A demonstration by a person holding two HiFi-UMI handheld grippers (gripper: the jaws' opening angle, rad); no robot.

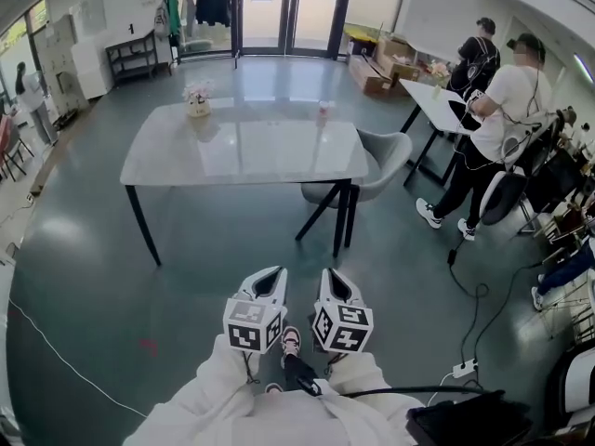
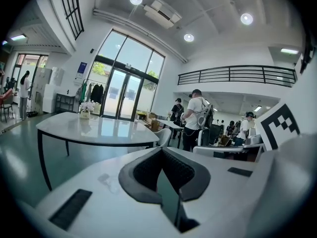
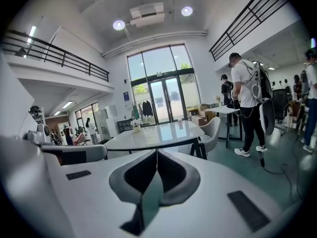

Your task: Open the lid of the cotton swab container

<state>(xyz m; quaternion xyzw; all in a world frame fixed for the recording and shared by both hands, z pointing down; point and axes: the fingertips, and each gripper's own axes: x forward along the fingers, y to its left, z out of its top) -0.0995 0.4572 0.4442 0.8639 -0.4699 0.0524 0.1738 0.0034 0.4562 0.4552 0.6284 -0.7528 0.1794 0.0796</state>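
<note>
Approach stage, I judge: the left gripper [image 1: 269,275] and right gripper [image 1: 333,277], jaws pressed together and empty, face the table [image 1: 167,161] at twelve o'clock, where a small far-edge object, probably the cotton swab container [image 1: 323,111], must first be reached.

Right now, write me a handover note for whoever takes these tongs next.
Left tongs: shut, nothing between the jaws, held low in front of the body.
Right tongs: shut and empty too, close beside the left.
Things: the table stands ahead, well apart from both tongs. On its far side sits a small container, probably the cotton swab one, though it is too small to tell. A flower pot stands toward the far left edge.
Done: nothing has been touched.
Left: walk up to the table, steady the container, open its lid.
</note>
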